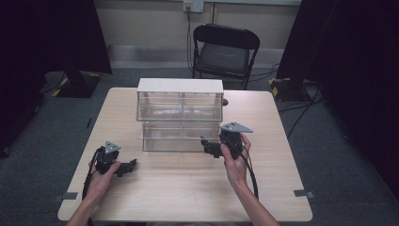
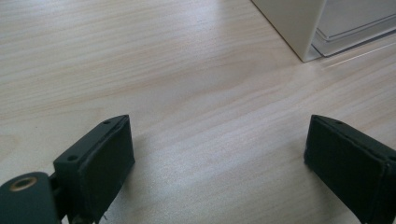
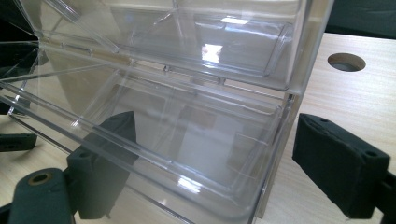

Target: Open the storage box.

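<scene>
Clear drawer box stands on the tabletop, white top, two tiers. Long axis runs side to side across the tabletop; front faces the person. Lower tier stands proud of the upper tier toward the person.

R claw: at the box's lower front, near its right corner, claw pointing left along the front. In the right gripper view the R claw has jaws wide apart, straddling the lower drawer. One jaw shows through the clear plastic, behind or under the drawer's front lip; the other sits outside the box's side wall, past the corner. Contact w/ the plastic: cannot tell. Nothing clamped. Drawer's long edge runs across and away from the claw, slanting up to the far left in that view. Hole in the tabletop lies beyond the outer jaw.

L claw: low over the tabletop, well apart from the box, which lies ahead and to its right. In the left gripper view the L claw has jaws wide apart, nothing between but bare wood; box corner shows ahead, up and right of the claw.

Chair stands beyond the far edge of the tabletop, behind the box.
</scene>
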`<action>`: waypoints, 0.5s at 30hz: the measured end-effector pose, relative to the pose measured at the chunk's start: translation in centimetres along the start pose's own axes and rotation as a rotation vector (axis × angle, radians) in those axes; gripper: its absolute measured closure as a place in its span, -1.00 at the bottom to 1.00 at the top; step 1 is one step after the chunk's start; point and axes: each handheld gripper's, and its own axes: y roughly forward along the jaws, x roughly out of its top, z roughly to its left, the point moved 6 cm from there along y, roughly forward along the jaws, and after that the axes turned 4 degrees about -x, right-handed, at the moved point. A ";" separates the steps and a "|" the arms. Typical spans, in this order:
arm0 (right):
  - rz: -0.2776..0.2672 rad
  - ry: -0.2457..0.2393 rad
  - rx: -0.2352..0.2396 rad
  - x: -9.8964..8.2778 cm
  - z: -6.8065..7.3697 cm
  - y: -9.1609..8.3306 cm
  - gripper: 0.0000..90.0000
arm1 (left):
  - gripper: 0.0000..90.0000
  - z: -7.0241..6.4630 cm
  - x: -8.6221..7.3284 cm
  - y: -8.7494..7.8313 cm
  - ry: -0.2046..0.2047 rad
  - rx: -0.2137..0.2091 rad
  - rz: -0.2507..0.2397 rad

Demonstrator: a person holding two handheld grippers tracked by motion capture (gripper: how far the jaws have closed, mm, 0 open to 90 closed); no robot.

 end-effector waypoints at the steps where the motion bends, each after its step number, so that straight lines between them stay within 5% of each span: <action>1: -0.003 0.001 0.001 0.0 0.0 0.0 -0.70 | -0.83 0.0 0.0 0.0 -0.002 -0.001 0.000; 15: -0.018 -0.011 0.007 0.7 0.1 0.0 -0.70 | -0.83 0.0 0.0 0.0 -0.001 -0.001 0.000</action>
